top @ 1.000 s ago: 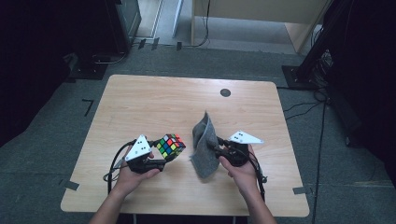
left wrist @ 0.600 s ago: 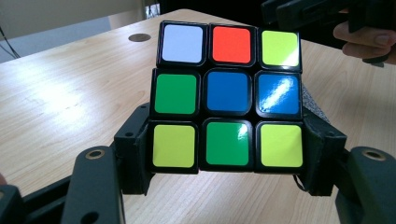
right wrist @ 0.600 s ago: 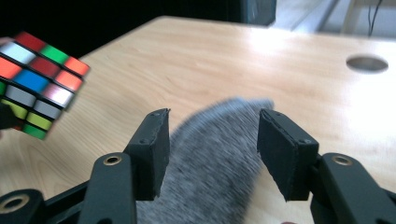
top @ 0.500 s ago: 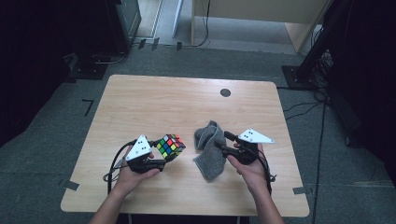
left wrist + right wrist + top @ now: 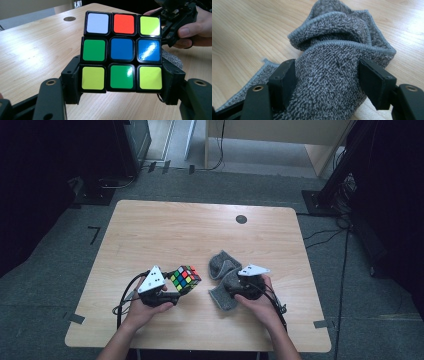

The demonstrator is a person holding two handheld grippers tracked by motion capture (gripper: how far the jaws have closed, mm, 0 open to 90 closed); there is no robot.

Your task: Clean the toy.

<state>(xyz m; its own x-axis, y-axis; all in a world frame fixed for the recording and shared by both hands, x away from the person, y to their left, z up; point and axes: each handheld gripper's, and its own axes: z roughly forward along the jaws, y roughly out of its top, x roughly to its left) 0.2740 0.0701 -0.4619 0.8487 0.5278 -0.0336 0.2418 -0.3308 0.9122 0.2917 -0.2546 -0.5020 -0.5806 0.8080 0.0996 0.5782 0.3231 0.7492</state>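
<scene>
My left gripper (image 5: 177, 290) (image 5: 121, 87) is shut on a scrambled Rubik's cube (image 5: 184, 279) (image 5: 121, 50) and holds it just above the table near the front left. A grey terry cloth (image 5: 223, 265) (image 5: 337, 32) lies crumpled on the table to the right of the cube. My right gripper (image 5: 231, 290) (image 5: 327, 77) is low over the cloth's near part. Its jaws have just been opening and stand wide on either side of a fold, without squeezing it.
The wooden table (image 5: 175, 230) has a small black round disc (image 5: 241, 219) (image 5: 69, 18) near its far edge. Dark stands and cables lie on the floor around the table. The person's right hand (image 5: 197, 27) shows beyond the cube.
The right gripper held the cloth raised, then came down with it. The cloth now lies bunched on the table and the jaws stand wider. The left gripper and cube stayed put.
</scene>
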